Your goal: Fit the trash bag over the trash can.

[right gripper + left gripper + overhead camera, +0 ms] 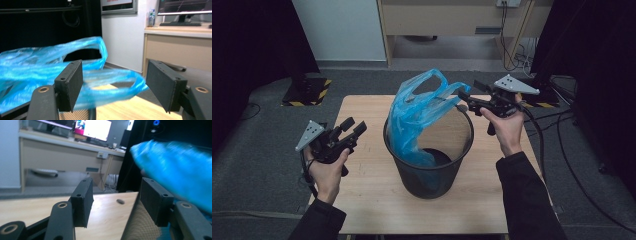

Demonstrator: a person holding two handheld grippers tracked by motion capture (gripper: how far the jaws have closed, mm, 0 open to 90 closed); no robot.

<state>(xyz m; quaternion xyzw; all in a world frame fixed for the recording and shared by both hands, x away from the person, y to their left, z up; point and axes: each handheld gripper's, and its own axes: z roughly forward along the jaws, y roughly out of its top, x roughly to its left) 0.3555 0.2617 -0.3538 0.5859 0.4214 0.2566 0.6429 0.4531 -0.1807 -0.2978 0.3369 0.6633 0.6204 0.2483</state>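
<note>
bin: black mesh wastebasket (430, 165) sits center of the wooden table (362, 200), looks like it's getting lined
bag: blue plastic bag (417, 117) half inside, handles poking up top center
right gripper (464, 104): jaws apart, 1 bag handle loop between them, not pinched
left gripper (353, 127): released, holding nothing, parked at left
</note>
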